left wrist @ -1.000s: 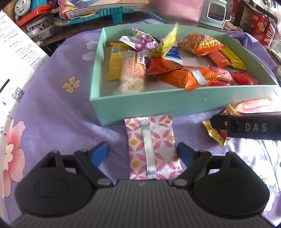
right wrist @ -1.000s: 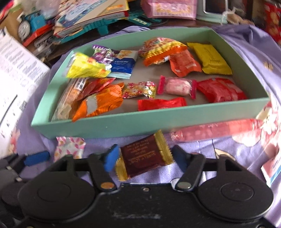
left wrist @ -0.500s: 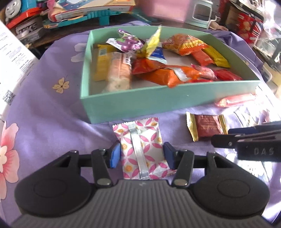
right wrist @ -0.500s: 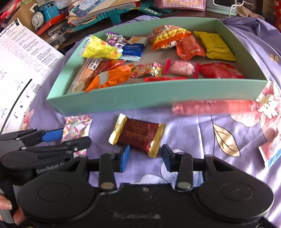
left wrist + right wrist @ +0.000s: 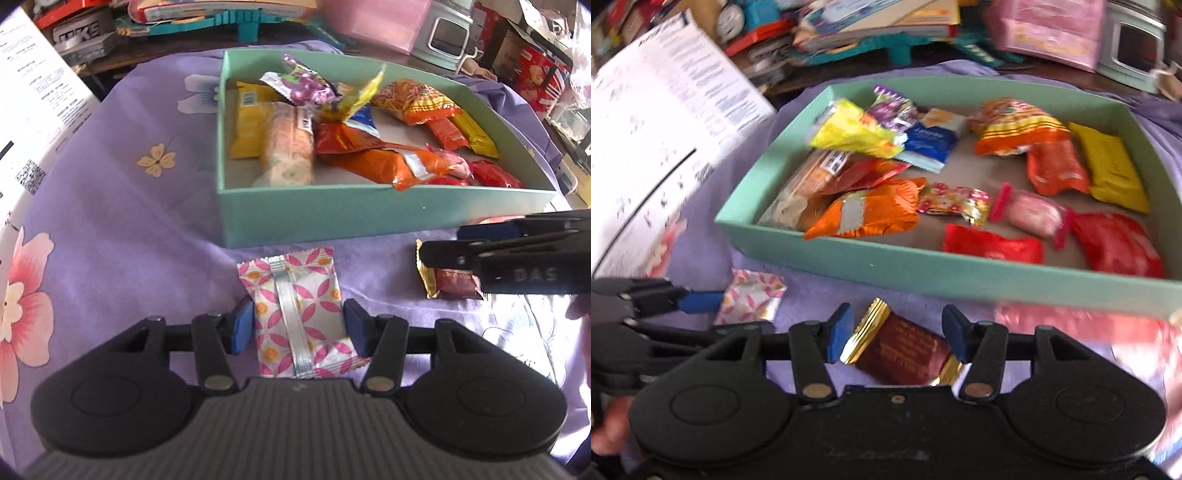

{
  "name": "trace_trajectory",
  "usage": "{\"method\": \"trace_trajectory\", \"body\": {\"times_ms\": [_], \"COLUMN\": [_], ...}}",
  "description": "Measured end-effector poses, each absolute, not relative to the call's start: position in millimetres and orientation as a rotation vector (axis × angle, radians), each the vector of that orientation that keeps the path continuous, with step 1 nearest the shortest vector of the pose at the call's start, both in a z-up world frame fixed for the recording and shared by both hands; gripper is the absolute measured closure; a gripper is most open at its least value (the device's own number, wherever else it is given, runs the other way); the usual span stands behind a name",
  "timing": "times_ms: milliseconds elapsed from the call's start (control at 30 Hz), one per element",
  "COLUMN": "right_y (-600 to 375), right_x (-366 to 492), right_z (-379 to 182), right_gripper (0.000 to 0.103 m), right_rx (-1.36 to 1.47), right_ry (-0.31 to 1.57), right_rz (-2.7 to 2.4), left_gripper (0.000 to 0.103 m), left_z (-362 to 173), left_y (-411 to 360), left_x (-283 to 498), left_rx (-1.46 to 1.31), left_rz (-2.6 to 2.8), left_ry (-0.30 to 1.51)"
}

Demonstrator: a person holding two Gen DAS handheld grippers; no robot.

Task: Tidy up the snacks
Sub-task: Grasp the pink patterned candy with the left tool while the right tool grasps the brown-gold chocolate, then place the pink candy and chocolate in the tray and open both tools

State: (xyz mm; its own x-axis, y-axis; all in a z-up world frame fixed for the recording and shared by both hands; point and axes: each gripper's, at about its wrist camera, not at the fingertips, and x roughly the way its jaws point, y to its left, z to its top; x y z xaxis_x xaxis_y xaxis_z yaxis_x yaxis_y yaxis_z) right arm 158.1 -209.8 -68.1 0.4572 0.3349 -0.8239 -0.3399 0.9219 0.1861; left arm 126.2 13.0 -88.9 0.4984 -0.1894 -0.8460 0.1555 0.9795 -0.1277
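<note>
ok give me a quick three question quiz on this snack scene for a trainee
1. True or false: the pink-patterned packet lies inside the teal box.
2. Which snack sits between the pads of the left tool? a) pink-patterned packet b) yellow bar c) blue packet
3. Fill in: the brown chocolate with gold ends lies ___ the box, on the purple cloth.

Key: 1 false; 2 a; 3 outside
</note>
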Motion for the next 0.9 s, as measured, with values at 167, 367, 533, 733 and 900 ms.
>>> {"method": "trace_trajectory", "body": {"times_ms": [167, 367, 533, 733, 900], "right_y": [-208.9, -197.4, -168.7, -170.3, -190.1], "right_x": [151.9, 114.6, 109.7, 105.7, 100.6], "right_z": [-69.8, -71.4, -71.9, -65.0, -54.9], "right_gripper": [0.048, 0.048, 0.062, 0.067, 0.067], "right_rx": [-0.052, -0.117, -0.251, -0.188, -0.106], "right_ry": [1.062, 1.067, 1.007, 1.019, 1.017], "right_rz": [0.481, 0.494, 0.408, 0.361, 0.326], "left_gripper": [0.052, 0.051, 0.052, 0.052, 0.052], "left_z": [-89.8, -91.2, -91.1, -87.4, -81.1], "left_y": [8.9, 6.3, 7.4, 9.0, 8.5], "left_x": [130.6, 133.5, 133.0, 127.2, 118.8], "left_rx": [-0.027, -0.029, -0.036, -0.042, -0.042], "left_rz": [-0.197, -0.189, -0.191, -0.18, -0.181], "left_ry": [1.03, 1.02, 1.013, 1.02, 1.017]}}
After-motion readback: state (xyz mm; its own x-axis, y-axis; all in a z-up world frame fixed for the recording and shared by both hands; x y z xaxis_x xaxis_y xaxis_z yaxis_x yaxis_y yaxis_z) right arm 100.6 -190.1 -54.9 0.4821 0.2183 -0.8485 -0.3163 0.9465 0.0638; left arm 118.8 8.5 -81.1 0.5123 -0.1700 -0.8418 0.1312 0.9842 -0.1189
